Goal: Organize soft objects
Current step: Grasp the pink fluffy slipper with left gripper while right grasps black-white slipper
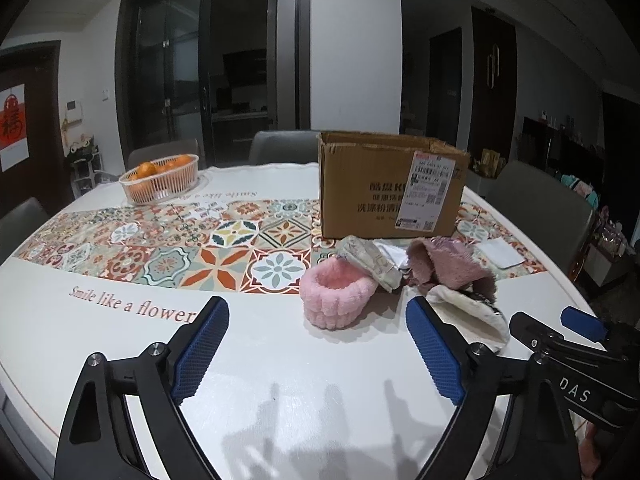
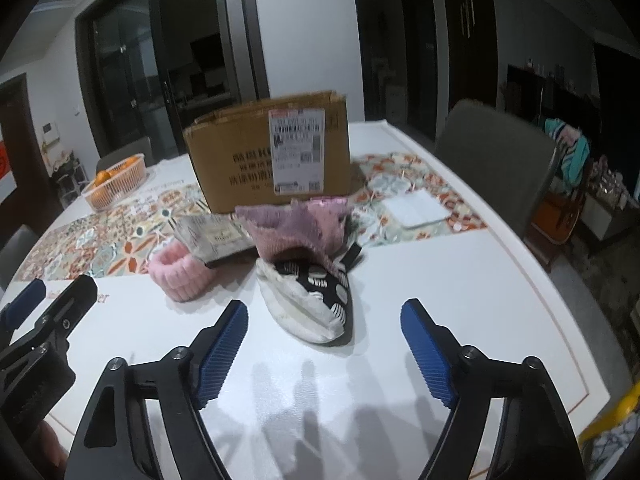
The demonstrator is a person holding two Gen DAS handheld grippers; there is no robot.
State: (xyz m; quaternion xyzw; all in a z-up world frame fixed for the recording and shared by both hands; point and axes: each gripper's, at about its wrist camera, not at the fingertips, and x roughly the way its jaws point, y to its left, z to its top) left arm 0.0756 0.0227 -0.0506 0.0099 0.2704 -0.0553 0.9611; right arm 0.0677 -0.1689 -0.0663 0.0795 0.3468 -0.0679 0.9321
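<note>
- We find a dim dining room with dark glass doors and grey chairs around a white bench (image 1: 280, 360) that carries a patterned tile runner.
- On the far left of the bench stands a basket of oranges (image 1: 160, 178); a white card (image 2: 414, 208) lies on the runner to the right.
- An open cardboard box (image 1: 384, 188) stands at the back of the bench, flaps up, label facing us.
- The soft things lie heaped just in front of the box: a pink fluffy band (image 1: 336, 296), a grey printed pouch (image 2: 214, 240) resting on the band's rim, a mauve knitted piece (image 2: 296, 230) and a black-and-white cloth bag (image 2: 316, 304) lying partly under the knit.
- The left tool (image 1: 316, 352) is held above bare bench short of the pink band, its jaws wide apart and holding nothing.
- The right tool (image 2: 324, 348) is likewise spread and unloaded, lined up on the cloth bag, which lies just ahead of its tips.
- In our judgement no item has yet been taken up; the step in hand is the approach to a first pick.
- The next move calls for advancing one tool over its nearest item and closing on a firm fold, since loose cloth may slip or drag its neighbours.
</note>
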